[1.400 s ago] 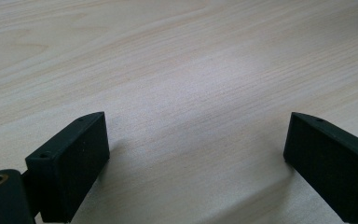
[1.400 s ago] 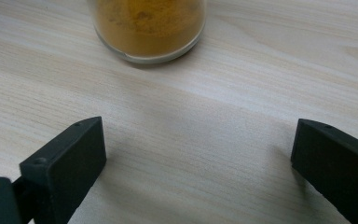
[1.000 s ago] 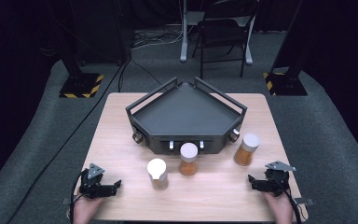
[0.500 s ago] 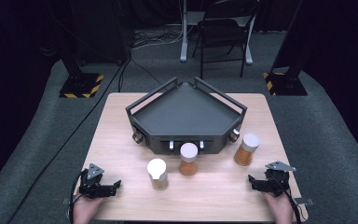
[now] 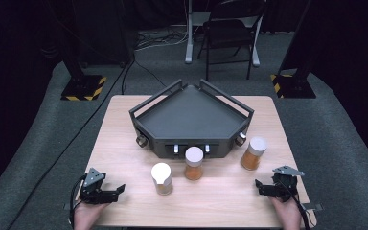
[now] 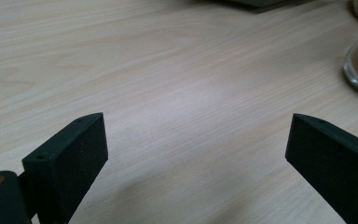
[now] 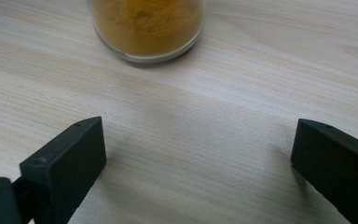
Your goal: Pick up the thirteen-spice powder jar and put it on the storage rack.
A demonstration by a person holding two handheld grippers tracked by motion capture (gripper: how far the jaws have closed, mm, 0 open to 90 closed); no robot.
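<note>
The left gripper (image 5: 117,190) rests at the near left corner of the surface (image 5: 124,124), jaws spread wide with nothing between them. The right gripper (image 5: 261,188) rests at the near right corner, close to the right edge, jaws likewise spread and empty. Between them lies a broad strip of bare wood along the near edge.

Three jars stand in a loose row across the middle. The left jar (image 5: 162,178) is nearest the near edge, right of the left gripper and apart from it. The middle jar (image 5: 194,163) stands just in front of the tray (image 5: 191,117). The right jar (image 5: 253,153) stands beside the tray's near right corner, just beyond the right gripper. Each is clear glass with a white lid and orange-brown powder inside. The dark, railed tray takes up the far middle, leaving open wood on both sides.
</note>
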